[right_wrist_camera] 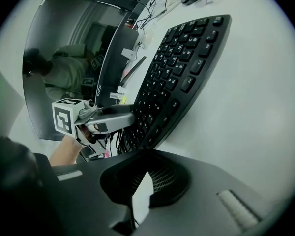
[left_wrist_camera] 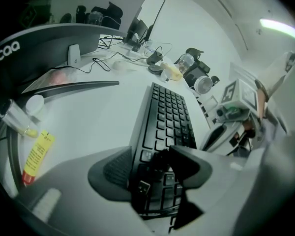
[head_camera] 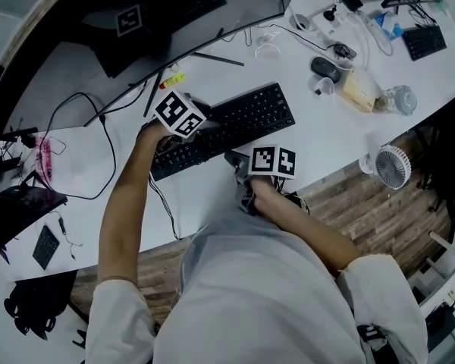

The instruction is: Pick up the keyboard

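Observation:
The black keyboard [head_camera: 239,120] lies slantwise on the white desk [head_camera: 318,139] in the head view. My left gripper [head_camera: 191,131] is at its left end. In the left gripper view the left gripper [left_wrist_camera: 155,168] is shut on the keyboard [left_wrist_camera: 167,117], one jaw on the keys and the other against its back edge. My right gripper [head_camera: 246,165] sits at the keyboard's front edge. In the right gripper view the right gripper [right_wrist_camera: 142,186] has its jaws together with only a sliver of desk between them, and the keyboard [right_wrist_camera: 182,68] lies just beyond them, not held.
A curved monitor [head_camera: 136,21] stands behind the keyboard, with cables [head_camera: 98,127] to the left. A mouse [head_camera: 326,68], a small fan [head_camera: 394,165] and a second keyboard [head_camera: 425,42] are to the right. A yellow tube [left_wrist_camera: 37,154] lies beside the left gripper.

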Demonstrator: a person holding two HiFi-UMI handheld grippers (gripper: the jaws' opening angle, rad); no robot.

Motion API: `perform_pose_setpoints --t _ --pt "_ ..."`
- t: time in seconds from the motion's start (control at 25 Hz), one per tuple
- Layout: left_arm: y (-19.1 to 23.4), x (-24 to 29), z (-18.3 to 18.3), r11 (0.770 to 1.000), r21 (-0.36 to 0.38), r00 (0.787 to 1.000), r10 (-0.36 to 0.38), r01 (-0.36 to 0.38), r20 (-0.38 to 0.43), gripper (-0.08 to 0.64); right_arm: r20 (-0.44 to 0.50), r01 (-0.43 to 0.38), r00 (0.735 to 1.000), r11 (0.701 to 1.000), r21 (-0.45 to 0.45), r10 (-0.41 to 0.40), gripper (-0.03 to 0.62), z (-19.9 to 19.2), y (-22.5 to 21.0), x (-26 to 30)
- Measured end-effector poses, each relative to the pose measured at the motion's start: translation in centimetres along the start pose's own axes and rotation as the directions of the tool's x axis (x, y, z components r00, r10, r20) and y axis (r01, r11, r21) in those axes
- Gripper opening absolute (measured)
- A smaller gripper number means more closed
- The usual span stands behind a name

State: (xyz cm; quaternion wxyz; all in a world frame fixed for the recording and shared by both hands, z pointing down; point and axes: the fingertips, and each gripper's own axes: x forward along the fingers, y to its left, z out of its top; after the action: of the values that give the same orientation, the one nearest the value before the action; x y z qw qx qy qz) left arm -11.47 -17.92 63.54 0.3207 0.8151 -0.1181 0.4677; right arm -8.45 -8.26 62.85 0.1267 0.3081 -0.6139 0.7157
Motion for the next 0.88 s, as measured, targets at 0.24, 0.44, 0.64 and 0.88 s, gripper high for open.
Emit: perform_pose_setpoints --t 0.24,0.44,0.64,0.88 --pt "-0.03 -0.06 0.03 1.0 -0.021 1.0 -0.018 0.018 -0.006 0.0 0.0 -0.017 1.0 1.0 0.018 0.017 -0.003 -0.13 -0.17 0.07" --pt "-0.1 0.14 0.14 0.999 -0.033 0.999 -0.013 0.012 -0.041 0.0 0.006 0.001 1.0 1.0 -0.023 -0.001 -0.002 -0.11 -0.35 0.08" --pt "-0.33 -0.09 0.23 0.999 -0.033 0.999 -0.029 0.028 -0.035 0.0 0.003 0.004 1.0 0.999 -0.034 -0.004 -0.002 -0.25 -0.41 0.03" --pt "-0.91 -0.32 0.44 1.0 0.001 1.0 -0.006 0.006 -0.031 0.0 0.013 0.02 1.0 0.996 -0.088 -0.019 -0.002 -0.42 -0.57 -0.07"
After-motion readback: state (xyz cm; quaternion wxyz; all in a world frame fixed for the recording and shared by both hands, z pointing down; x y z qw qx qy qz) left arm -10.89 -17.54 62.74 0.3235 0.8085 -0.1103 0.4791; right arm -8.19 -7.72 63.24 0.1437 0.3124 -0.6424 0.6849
